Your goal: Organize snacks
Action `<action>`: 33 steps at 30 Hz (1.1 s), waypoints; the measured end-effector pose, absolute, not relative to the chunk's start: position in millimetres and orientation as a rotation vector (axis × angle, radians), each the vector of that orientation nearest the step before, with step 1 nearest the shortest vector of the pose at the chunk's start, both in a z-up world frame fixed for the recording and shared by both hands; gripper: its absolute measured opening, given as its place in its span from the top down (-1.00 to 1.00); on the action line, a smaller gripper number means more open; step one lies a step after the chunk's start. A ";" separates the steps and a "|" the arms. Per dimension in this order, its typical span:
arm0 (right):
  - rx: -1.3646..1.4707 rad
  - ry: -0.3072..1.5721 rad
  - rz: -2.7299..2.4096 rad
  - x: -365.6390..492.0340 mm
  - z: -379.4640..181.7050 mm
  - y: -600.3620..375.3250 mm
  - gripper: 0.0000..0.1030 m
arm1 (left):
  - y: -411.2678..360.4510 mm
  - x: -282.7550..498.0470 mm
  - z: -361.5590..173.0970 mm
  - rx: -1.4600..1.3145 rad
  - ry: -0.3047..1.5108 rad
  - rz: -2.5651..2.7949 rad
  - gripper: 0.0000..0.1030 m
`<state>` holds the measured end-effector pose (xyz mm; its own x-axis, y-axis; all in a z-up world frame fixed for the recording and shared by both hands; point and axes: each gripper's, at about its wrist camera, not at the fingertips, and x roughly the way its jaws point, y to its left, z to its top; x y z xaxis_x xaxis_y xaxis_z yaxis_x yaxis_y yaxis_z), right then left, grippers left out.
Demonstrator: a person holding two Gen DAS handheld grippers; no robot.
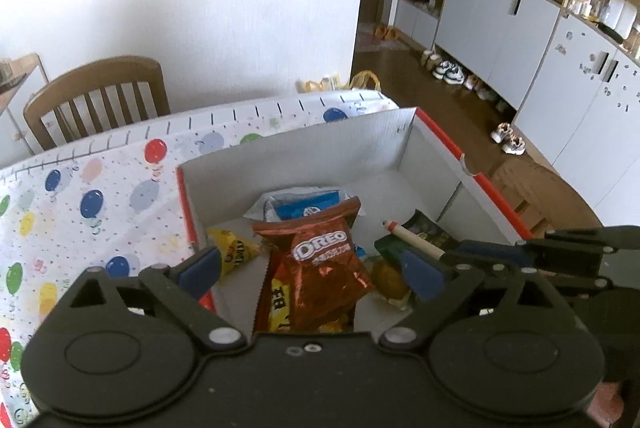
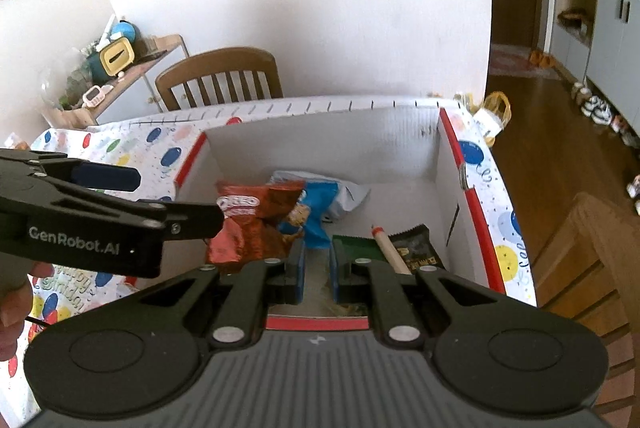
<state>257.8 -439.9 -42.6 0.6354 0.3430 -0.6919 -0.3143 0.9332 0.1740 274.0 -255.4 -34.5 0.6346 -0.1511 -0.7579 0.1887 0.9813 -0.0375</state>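
A white cardboard box with red rims stands on the balloon-print tablecloth. In it lie a red-brown Oreo packet, a blue packet, a yellow packet, a green packet, a dark packet and a wooden stick with a red tip. My left gripper hangs open above the Oreo packet, holding nothing. My right gripper is shut and empty over the box's near rim, beside the green packet.
The tablecloth covers the table left of the box. A wooden chair stands behind the table. A hand holds the left gripper. Right of the table are wood floor, shoes and cabinets.
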 end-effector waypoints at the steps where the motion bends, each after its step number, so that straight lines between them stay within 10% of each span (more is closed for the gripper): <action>1: 0.034 0.791 0.375 254.2 -39.9 -438.5 0.77 | -253.0 270.3 -32.4 0.050 0.854 -0.195 -0.88; 15: 0.040 0.685 0.367 202.8 -3.5 -424.0 0.71 | -211.8 212.6 -2.5 0.040 0.725 -0.199 -0.95; 20: 0.042 0.642 0.362 183.0 6.2 -419.3 -0.32 | -201.9 196.4 1.9 0.033 0.708 -0.215 -0.98; 33: 0.081 0.582 0.366 138.3 23.5 -421.6 -0.64 | -187.5 154.8 12.0 -0.008 0.659 -0.251 -0.99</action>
